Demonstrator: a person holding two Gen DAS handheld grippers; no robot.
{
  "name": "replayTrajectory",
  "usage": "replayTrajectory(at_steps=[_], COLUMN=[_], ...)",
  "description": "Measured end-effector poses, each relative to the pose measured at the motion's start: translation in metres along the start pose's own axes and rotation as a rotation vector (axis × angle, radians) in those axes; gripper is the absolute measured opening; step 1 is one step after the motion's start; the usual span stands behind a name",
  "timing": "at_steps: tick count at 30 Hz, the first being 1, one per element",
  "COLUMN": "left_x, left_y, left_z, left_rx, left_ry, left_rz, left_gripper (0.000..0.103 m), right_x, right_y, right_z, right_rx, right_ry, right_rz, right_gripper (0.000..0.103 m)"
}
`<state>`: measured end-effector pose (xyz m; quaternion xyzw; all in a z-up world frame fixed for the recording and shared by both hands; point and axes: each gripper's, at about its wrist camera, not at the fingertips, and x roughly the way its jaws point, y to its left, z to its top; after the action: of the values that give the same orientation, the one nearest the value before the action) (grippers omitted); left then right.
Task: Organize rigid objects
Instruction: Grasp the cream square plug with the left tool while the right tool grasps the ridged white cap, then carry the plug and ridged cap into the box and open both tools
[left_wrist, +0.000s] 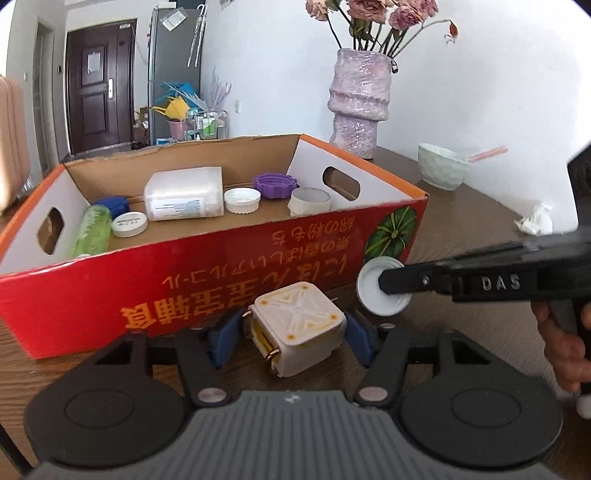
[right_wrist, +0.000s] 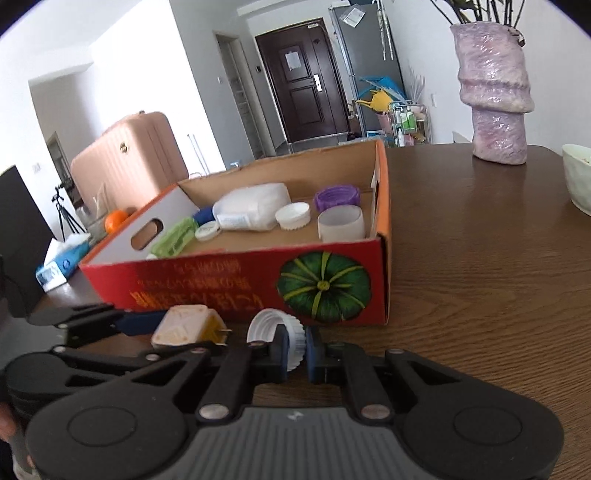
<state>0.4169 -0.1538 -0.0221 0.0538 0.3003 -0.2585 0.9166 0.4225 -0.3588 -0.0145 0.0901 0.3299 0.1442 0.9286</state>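
Left wrist view: left gripper (left_wrist: 295, 334) jaws clamped on white plug adapter (left_wrist: 295, 326) above tabletop (left_wrist: 461, 229), beside red cardboard box (left_wrist: 207, 288). Right gripper (right_wrist: 297, 347) jaws clamped on white ribbed lid (right_wrist: 286, 334).

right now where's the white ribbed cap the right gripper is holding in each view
Left wrist view: the white ribbed cap sits right of centre, at the red box's pumpkin corner, pinched by the right gripper.
Right wrist view: the cap is bottom centre, between the fingers.
Shared landmark: the green pumpkin picture on the box.
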Motion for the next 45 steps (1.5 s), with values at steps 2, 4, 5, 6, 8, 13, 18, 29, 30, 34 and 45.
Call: replayTrajectory(at_steps=[2, 4, 5, 6, 8, 13, 18, 29, 30, 34, 45], left_x=[-0.009, -0.019, -0.026, -0.034, -0.052, -0.11, -0.161, -0.187, -0.183, -0.165, -0.005], left_y=[-0.006, -0.012, -0.015, -0.016, -0.016, -0.004, 0.014, 0.023, 0.026, 0.039, 0.062], left_z=[-0.002, -0.007, -0.01, -0.014, -0.022, -0.045, -0.069, -0.057, -0.051, -0.01, 0.087], left_rx=[0.047, 0.086, 0.101, 0.11, 0.099, 0.031, -0.076, -0.146, -0.154, -0.125, -0.073], left_ry=[0.012, 0.015, 0.003, -0.012, -0.044, -0.182, -0.208, -0.263, -0.257, -0.268, -0.079], left_rz=[0.01, 0.034, 0.046, 0.056, 0.062, 0.124, 0.162, 0.163, 0.161, 0.116, 0.145], left_gripper=[0.061, 0.061, 0.061, 0.061, 0.061, 0.061, 0.061, 0.061, 0.061, 0.061, 0.062], right_x=[0.0, -0.001, -0.002, -0.003, -0.005, -0.021, -0.062, -0.124, -0.124, -0.117, 0.012], right_y=[0.003, 0.006, 0.007, 0.008, 0.01, 0.013, 0.036, 0.043, 0.041, 0.037, 0.009], right_z=[-0.001, -0.003, -0.004, -0.004, -0.005, -0.016, -0.048, -0.075, -0.071, -0.037, 0.083], right_rx=[-0.011, -0.025, -0.031, -0.037, -0.047, -0.035, -0.045, 0.011, 0.011, -0.026, 0.118], right_ry=[-0.001, -0.006, -0.01, -0.014, -0.027, -0.073, -0.129, -0.169, -0.176, -0.205, -0.105], right_rz=[0.006, 0.003, -0.004, -0.014, -0.042, -0.054, -0.039, 0.01, 0.007, 0.004, 0.073], right_gripper=[0.01, 0.01, 0.01, 0.01, 0.01, 0.01, 0.01, 0.01, 0.01, 0.01, 0.01])
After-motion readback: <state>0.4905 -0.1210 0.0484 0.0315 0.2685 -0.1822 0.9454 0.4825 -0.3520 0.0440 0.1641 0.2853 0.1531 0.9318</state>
